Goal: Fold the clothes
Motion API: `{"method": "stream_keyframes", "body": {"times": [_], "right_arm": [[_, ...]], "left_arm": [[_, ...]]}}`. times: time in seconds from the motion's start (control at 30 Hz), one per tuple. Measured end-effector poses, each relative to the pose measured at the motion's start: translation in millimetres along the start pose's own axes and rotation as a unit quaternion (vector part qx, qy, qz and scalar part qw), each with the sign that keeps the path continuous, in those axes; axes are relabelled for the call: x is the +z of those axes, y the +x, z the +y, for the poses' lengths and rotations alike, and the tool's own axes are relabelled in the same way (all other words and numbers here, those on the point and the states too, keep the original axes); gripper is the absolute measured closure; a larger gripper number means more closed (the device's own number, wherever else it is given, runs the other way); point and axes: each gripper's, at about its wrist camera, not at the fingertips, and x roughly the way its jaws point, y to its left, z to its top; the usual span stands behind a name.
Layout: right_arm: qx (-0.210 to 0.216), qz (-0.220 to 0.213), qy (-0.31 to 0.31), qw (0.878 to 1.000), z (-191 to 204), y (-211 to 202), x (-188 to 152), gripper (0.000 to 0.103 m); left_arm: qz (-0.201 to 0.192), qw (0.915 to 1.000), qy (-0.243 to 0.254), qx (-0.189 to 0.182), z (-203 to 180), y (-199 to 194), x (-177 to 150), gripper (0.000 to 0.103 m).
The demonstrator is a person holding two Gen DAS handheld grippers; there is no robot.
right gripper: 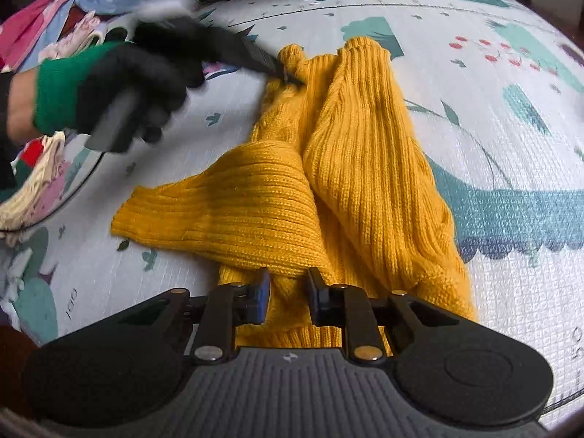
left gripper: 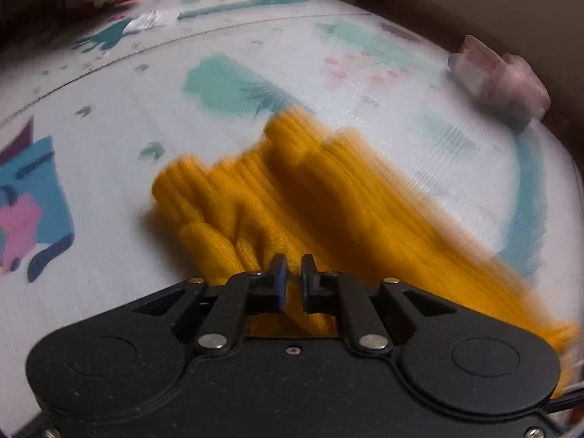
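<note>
While both cameras look down at the patterned play mat (right gripper: 492, 146), I see the mustard knit sweater (right gripper: 357, 168) lying crumpled on it, ribbed folds running away from me; one sleeve flops out flat toward the left of the right-wrist view. My left hand-held gripper (left gripper: 292, 273) has its jaws nearly together, a thin pinch of the yellow knit caught between the pads; in the right-wrist view its tip (right gripper: 288, 75) bites the far edge of the sweater, carried by a black-gloved hand (right gripper: 146, 84) with a green cuff. My right hand-held gripper (right gripper: 288, 288) stands partly open over the near edge; knit fills the gap, but I cannot tell whether the pads press on it. Left-wrist view is motion-blurred. Pile of mixed clothes (right gripper: 54, 18) sits at far left, off the mat; pale pink folded item (left gripper: 500, 76) lies near the mat's right edge.
</note>
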Motion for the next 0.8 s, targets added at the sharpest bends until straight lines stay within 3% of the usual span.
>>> {"method": "stream_keyframes", "body": {"times": [0.07,0.17,0.37,0.43,0.57,0.67,0.73,0.8], "right_arm": [[-0.002,0.000,0.001,1.000,0.7,0.2,-0.5,0.082],[-0.005,0.000,0.003,1.000,1.8,0.5,-1.2,0.081],[-0.012,0.001,0.006,1.000,4.0,1.1,-2.7,0.081],[-0.014,0.001,0.007,1.000,4.7,1.3,-3.2,0.081],[-0.019,0.004,0.015,1.000,1.0,2.8,-1.3,0.088],[-0.022,0.003,0.021,1.000,0.9,0.5,2.2,0.088],[-0.023,-0.005,0.023,0.999,3.2,-4.1,1.6,0.087],[-0.027,-0.009,0.013,1.000,7.2,-6.5,-1.7,0.087]], "left_arm": [[-0.009,0.9991,-0.027,-0.030,7.7,-7.4,3.5,0.096],[-0.057,0.9909,-0.080,-0.092,33.1,-41.5,8.3,0.096],[-0.008,0.9937,0.011,-0.111,22.4,-51.0,-7.0,0.096],[-0.004,0.9954,0.020,-0.094,10.1,-37.9,-15.1,0.096],[-0.017,0.9969,0.075,-0.013,-30.7,-8.7,-26.2,0.095],[-0.002,0.9956,0.094,-0.002,-35.8,-19.9,-16.2,0.094],[-0.005,0.9968,0.080,-0.005,-25.0,-39.1,-12.5,0.094],[-0.009,0.9987,0.050,-0.007,-8.2,-61.3,-15.4,0.079]]}}
